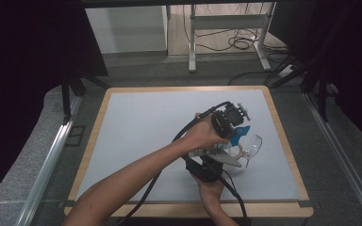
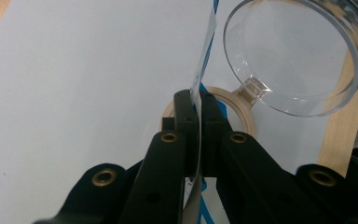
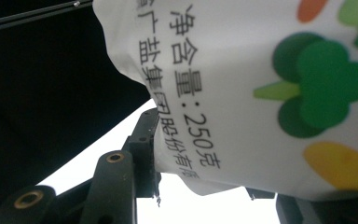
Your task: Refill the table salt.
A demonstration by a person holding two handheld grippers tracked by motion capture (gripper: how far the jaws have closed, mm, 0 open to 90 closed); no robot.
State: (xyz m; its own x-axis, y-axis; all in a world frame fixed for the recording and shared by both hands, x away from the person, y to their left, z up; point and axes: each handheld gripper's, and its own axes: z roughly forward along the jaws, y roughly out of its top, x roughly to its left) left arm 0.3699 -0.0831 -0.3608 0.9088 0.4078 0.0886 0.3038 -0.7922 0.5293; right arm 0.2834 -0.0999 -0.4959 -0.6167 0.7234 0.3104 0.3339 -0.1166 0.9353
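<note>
White table [image 1: 136,127] lay under my hands, and the soft bag [image 3: 261,93] hung over it, next to a clear jar [image 2: 298,51]. My left gripper [image 2: 199,105] was pinched tight on the bag's thin top edge, and my right gripper [image 3: 200,186] was clamped on its fat lower part. It looked floppy and a bit slippery, so I thought the flat edge was the best place to hold.

You've got two grippers, left gripper [image 1: 239,123] and right gripper [image 1: 217,162], one white bag [image 3: 261,93], one clear lid [image 2: 298,56], one wooden ring [image 2: 242,109], one table [image 1: 136,117].
</note>
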